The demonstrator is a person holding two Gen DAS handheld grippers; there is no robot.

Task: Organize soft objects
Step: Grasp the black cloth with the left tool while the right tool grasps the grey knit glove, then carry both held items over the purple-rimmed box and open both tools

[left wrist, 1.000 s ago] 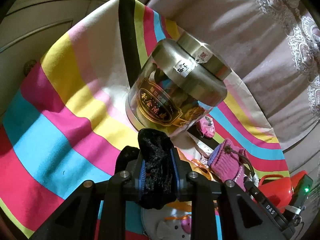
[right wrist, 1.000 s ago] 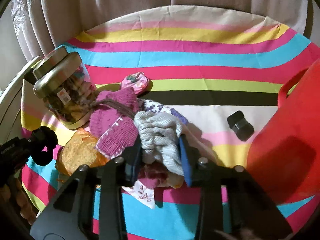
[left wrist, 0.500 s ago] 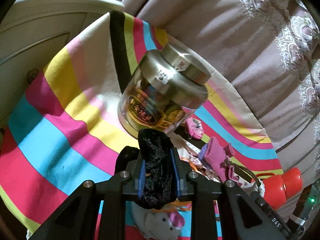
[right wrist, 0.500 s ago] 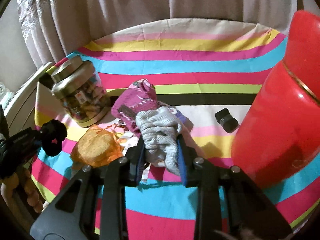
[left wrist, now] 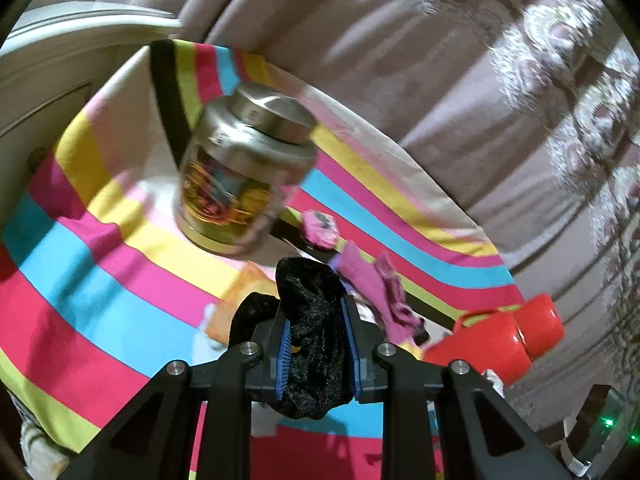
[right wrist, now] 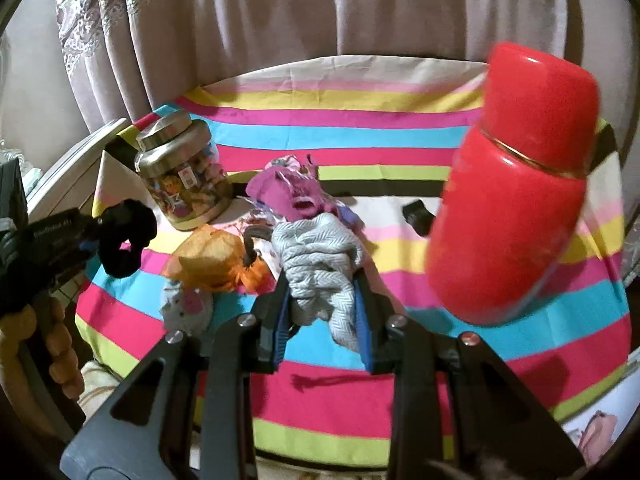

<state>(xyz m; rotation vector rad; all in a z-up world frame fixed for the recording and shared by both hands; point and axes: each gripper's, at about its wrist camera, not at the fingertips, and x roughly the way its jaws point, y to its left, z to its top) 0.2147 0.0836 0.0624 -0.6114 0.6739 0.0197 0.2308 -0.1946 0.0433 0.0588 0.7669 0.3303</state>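
Two hand-held grippers over a striped surface (right wrist: 360, 136), each clamped on something soft. Far left, left hand-held gripper (left wrist: 316, 344) has its blue pads pressed on a black velvety scrunchie (left wrist: 312, 320); from the right wrist view that scrunchie (right wrist: 126, 236) is held up off the cloth, near the left edge. Just right of it, glass jar (right wrist: 182, 176) with silver lid stands upright on the surface, full of colourful bits. Below the jar, orange mesh pouch (right wrist: 208, 258) lies on the stripes, small grey-and-pink plush (right wrist: 186, 304) touching its near side. Centre: loose pile of magenta knit pieces (right wrist: 290, 192) beside the jar, lying on the cloth. In front of the pile, right hand-held gripper (right wrist: 322, 300) clamped on a grey herringbone knit (right wrist: 320, 252), bunched between the pads, one end hanging down. Small black block (right wrist: 416, 214) right of the pile, apart from it. Far right, big red flask (right wrist: 516, 184), tilted and blurred, close to the camera. Pale curtain (right wrist: 320, 8) behind everything.
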